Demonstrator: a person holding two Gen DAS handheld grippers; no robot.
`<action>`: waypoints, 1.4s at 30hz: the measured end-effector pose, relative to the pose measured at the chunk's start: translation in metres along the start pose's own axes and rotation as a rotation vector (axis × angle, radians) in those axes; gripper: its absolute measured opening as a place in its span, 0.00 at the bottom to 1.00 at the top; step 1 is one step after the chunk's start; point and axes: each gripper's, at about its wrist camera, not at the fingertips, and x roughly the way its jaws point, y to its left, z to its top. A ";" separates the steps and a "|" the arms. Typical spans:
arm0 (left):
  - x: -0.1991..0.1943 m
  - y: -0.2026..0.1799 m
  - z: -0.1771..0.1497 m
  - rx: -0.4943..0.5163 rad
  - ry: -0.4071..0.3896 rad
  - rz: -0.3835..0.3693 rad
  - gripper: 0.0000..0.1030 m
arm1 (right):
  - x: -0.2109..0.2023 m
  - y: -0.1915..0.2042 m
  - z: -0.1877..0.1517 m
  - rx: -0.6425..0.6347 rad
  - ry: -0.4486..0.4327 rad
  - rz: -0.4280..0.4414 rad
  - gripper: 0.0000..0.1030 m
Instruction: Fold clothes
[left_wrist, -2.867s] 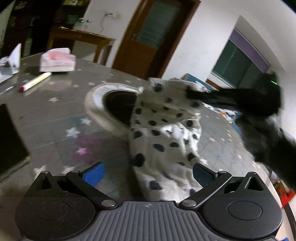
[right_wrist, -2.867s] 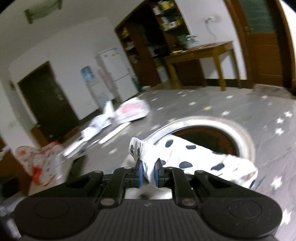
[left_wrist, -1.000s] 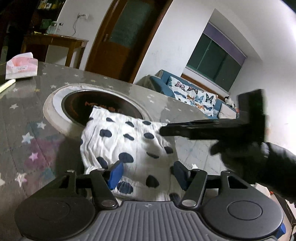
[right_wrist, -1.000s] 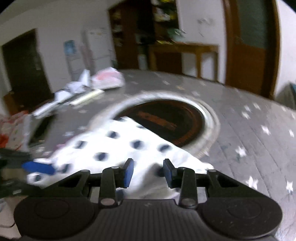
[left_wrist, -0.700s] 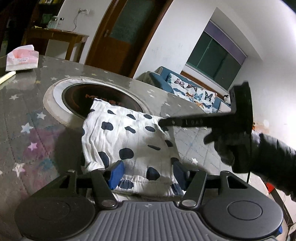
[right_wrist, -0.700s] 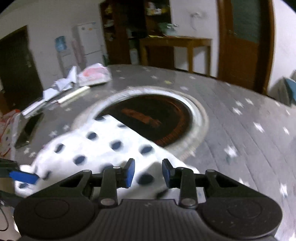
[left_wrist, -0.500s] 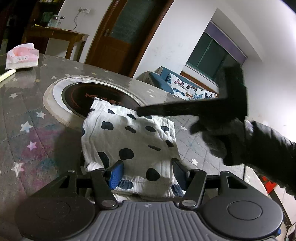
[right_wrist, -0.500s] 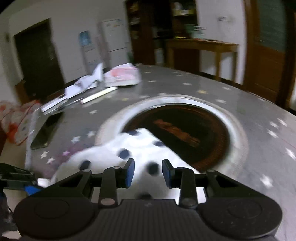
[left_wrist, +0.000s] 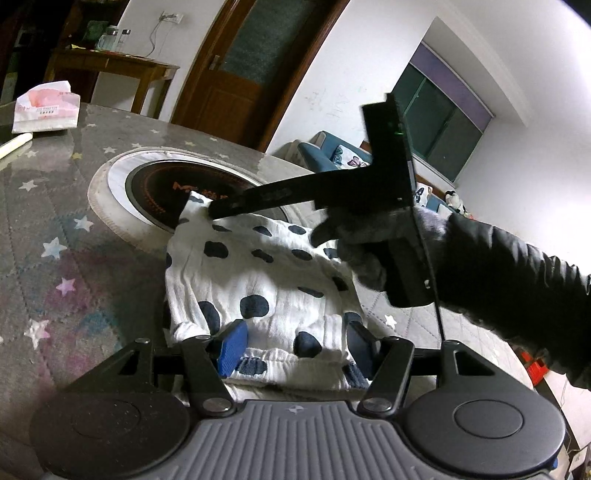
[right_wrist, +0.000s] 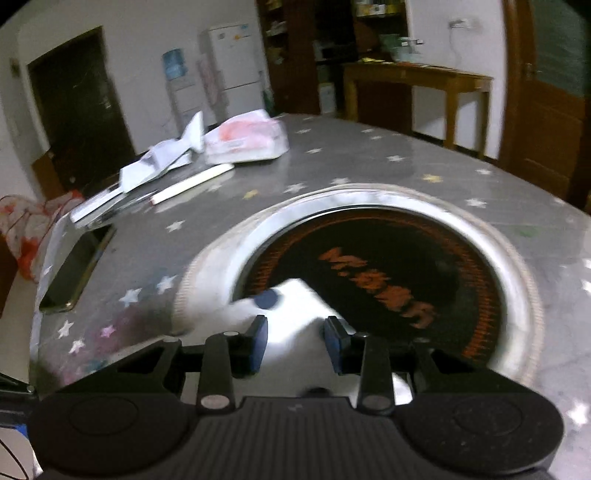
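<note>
A white garment with dark blue spots (left_wrist: 258, 280) lies folded flat on the grey star-patterned table (left_wrist: 48, 221), its far corner over the round cooktop. My left gripper (left_wrist: 293, 345) is open at the garment's near hem, its blue pads on either side of the cloth. In the left wrist view the right gripper (left_wrist: 214, 213) reaches in from the right, held by a gloved hand (left_wrist: 354, 247), with its tips at the garment's far corner. In the right wrist view my right gripper (right_wrist: 295, 338) is open over that white corner (right_wrist: 291, 310).
A round built-in cooktop (right_wrist: 388, 266) with a pale ring sits mid-table. A phone (right_wrist: 74, 262), a white marker (right_wrist: 192, 182), papers (right_wrist: 162, 160) and a pink tissue pack (right_wrist: 247, 142) lie at the table's far left. A wooden side table (right_wrist: 417, 79) and door stand behind.
The right gripper let go of the garment, which now lies folded flat, and swept across to its far corner over the cooktop. The left gripper stayed open at the near hem.
</note>
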 end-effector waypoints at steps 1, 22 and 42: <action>0.000 -0.001 0.000 0.001 0.000 0.000 0.62 | -0.005 -0.006 -0.002 0.012 -0.001 -0.017 0.33; -0.040 -0.016 -0.007 0.040 -0.036 0.132 0.80 | -0.064 -0.035 -0.058 0.055 0.051 -0.207 0.33; -0.019 0.033 -0.001 -0.215 0.024 0.129 0.72 | -0.132 -0.008 -0.124 0.082 0.025 -0.342 0.34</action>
